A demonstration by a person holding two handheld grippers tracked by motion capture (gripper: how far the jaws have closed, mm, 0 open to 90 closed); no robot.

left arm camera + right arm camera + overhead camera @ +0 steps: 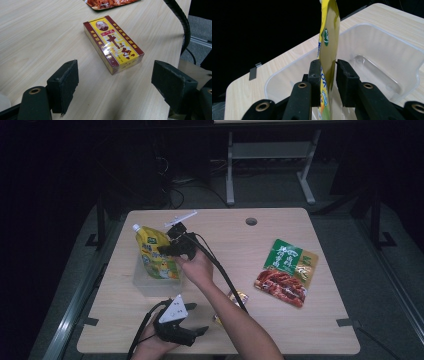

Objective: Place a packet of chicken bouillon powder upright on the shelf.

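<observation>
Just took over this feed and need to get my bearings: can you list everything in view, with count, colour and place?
Spouted pouch: one, yellow with white cap, upright in the bin, clamped by the right gripper.
Plastic bin: one, clear, left part of the table.
Meat snack packet: one, green and red, flat on the table's right part.
Box: one, yellow with maroon border, flat near the front edge, ahead of the left gripper.
Table: one, light wood.
Left gripper: one, black, jaws open, near the front edge.
Right gripper: one, black, shut on the pouch.
Forearms and hands: two, from the bottom edge.
</observation>
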